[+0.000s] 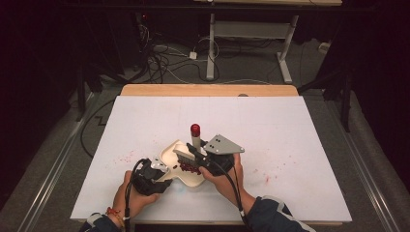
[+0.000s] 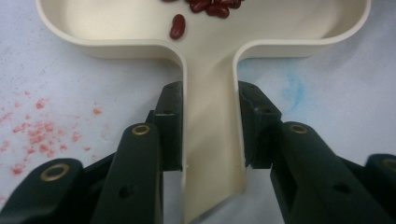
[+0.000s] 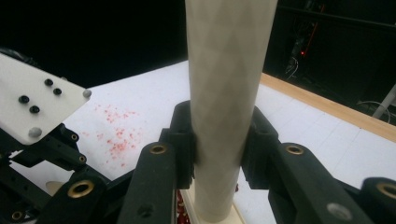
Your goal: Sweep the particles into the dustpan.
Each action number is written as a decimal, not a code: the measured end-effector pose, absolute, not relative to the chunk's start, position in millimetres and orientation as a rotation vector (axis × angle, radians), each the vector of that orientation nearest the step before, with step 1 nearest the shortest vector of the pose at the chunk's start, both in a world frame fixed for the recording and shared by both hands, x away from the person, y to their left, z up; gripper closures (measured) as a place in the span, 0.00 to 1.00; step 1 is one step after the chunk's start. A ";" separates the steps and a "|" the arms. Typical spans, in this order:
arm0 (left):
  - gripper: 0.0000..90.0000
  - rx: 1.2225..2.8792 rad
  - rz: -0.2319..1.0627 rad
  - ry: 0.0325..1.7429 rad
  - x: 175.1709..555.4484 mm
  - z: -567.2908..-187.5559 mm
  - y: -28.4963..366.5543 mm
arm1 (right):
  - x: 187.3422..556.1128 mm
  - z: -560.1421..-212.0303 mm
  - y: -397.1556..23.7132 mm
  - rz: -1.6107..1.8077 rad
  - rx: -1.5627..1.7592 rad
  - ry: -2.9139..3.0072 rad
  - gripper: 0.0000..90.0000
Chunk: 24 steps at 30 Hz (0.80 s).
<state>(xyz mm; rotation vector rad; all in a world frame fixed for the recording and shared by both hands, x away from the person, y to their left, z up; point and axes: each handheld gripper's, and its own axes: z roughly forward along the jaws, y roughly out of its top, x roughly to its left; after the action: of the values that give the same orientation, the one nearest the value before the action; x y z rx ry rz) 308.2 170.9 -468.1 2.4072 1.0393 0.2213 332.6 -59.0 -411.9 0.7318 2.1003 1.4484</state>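
Both hands low at the near table edge, grippers clamped.
Left gripper (image 1: 157,170) points forward, jaws pressed on a flat handle; right gripper (image 1: 193,153) angles leftward, jaws closed round an upright handle.

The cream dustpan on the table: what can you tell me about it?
The dustpan is cream, smooth plastic by its look, with a shallow rounded tray, a raised rim and a flat straight handle. It lies flat on the white table. The left tool clamps its handle from both sides. Dark red beans lie in its tray.
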 end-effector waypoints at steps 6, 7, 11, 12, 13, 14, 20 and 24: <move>0.71 2.417 0.219 1.022 307.3 -468.4 175.3 | 334.0 -403.9 -67.8 1.488 0.733 2.078 0.78; 0.71 2.419 0.218 1.023 306.2 -469.0 177.5 | 334.4 -398.5 -74.0 1.506 0.724 2.061 0.78; 0.71 2.429 0.214 1.013 303.3 -468.6 181.6 | 333.0 -387.0 -90.4 1.518 0.731 2.031 0.78; 0.71 2.431 0.217 1.009 300.0 -467.8 184.4 | 332.6 -385.2 -95.2 1.523 0.732 2.024 0.78; 0.71 2.431 0.217 1.009 300.0 -467.8 184.4 | 332.6 -385.2 -95.2 1.523 0.732 2.024 0.78; 0.71 2.434 0.219 1.006 298.5 -467.5 185.8 | 331.8 -383.6 -99.9 1.517 0.733 2.025 0.78; 0.71 2.441 0.217 1.008 294.6 -468.2 187.1 | 334.6 -390.3 -127.0 1.367 0.754 1.992 0.78; 0.71 2.446 0.222 1.013 293.9 -467.8 185.2 | 338.2 -398.4 -133.8 1.326 0.782 2.001 0.78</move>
<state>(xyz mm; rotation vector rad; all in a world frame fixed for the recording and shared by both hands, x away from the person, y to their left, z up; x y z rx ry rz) 293.9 185.2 -467.8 2.4464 1.0126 0.2223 338.2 -133.8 -398.4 0.7818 2.0006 1.3265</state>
